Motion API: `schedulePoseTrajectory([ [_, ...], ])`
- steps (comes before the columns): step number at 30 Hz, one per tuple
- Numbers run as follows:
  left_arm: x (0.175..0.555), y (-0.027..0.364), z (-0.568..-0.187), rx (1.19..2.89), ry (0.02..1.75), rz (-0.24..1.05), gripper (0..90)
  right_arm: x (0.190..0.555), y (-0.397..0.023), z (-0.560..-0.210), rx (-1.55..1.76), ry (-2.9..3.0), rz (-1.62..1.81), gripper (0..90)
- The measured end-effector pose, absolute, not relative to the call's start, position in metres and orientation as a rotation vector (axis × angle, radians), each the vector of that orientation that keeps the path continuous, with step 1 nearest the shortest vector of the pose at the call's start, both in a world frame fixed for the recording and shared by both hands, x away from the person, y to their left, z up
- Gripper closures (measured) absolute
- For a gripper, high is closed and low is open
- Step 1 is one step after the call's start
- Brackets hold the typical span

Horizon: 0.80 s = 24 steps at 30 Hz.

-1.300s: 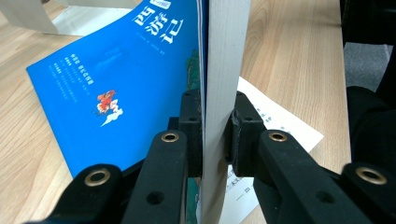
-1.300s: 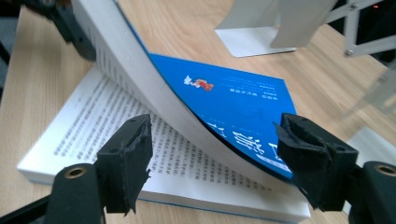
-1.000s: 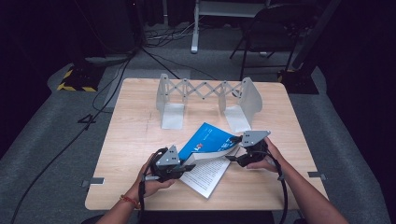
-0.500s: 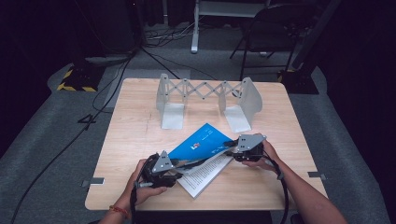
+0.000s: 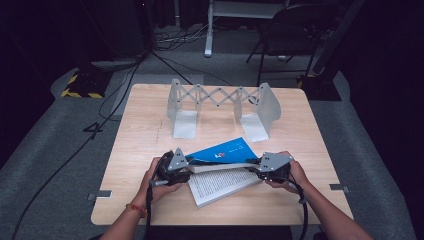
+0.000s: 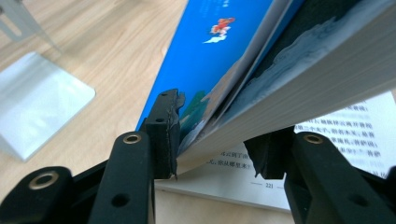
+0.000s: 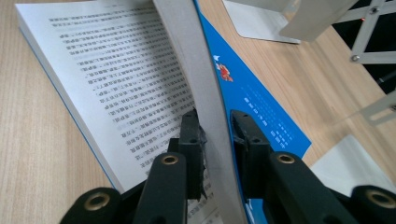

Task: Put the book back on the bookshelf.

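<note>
blue book cover (image 5: 227,150), black tongs (image 5: 186,169)

- The right gripper (image 7: 215,126) has its two black jaws clamped on a raised sheaf of pages (image 7: 196,60), one pad on each face; they have just been closing.
- Left of the sheaf, the open book (image 7: 102,79) lies flat on the table (image 7: 32,158), printed text up.
- Right of the sheaf runs the blue cover (image 7: 252,98), bearing a small red mark.
- Beyond it on the wood stand a metal bookend base (image 7: 261,21) and a scissor lattice (image 7: 373,42).
</note>
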<state>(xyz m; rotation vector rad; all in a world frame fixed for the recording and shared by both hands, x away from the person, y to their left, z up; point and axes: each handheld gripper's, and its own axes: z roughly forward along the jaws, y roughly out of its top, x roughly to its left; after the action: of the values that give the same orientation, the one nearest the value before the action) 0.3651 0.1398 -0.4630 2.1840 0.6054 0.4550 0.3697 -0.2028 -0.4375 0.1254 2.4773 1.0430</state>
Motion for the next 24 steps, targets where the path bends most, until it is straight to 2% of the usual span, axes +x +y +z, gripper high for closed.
schedulePoseTrajectory([
  [7,0.378,0.132,-0.459,2.202,0.584,0.426,52.9,0.371,-0.210,-0.433,0.155,2.485,1.039,77.1],
  [8,0.375,0.133,-0.457,2.177,0.570,0.392,49.7,0.372,-0.210,-0.433,0.147,2.490,1.035,77.0],
  [10,0.363,0.130,-0.447,2.169,0.527,0.407,42.8,0.373,-0.209,-0.433,0.127,2.505,1.020,76.8],
  [13,0.354,0.123,-0.439,2.160,0.494,0.383,41.2,0.373,-0.209,-0.433,0.112,2.507,1.016,76.8],
  [15,0.350,0.114,-0.436,2.160,0.493,0.385,36.5,0.373,-0.209,-0.433,0.104,2.508,1.011,76.8],
  [17,0.348,0.104,-0.436,2.164,0.489,0.407,40.9,0.374,-0.209,-0.434,0.091,2.516,1.006,76.5],
  [20,0.347,0.095,-0.439,2.203,0.468,0.473,58.8,0.373,-0.208,-0.435,0.083,2.517,1.004,75.9],
  [22,0.348,0.096,-0.441,2.205,0.449,0.455,64.5,0.375,-0.209,-0.435,0.087,2.518,1.020,74.7],
  [24,0.348,0.099,-0.444,2.205,0.436,0.425,68.6,0.379,-0.213,-0.437,0.109,2.518,1.096,69.6],
])
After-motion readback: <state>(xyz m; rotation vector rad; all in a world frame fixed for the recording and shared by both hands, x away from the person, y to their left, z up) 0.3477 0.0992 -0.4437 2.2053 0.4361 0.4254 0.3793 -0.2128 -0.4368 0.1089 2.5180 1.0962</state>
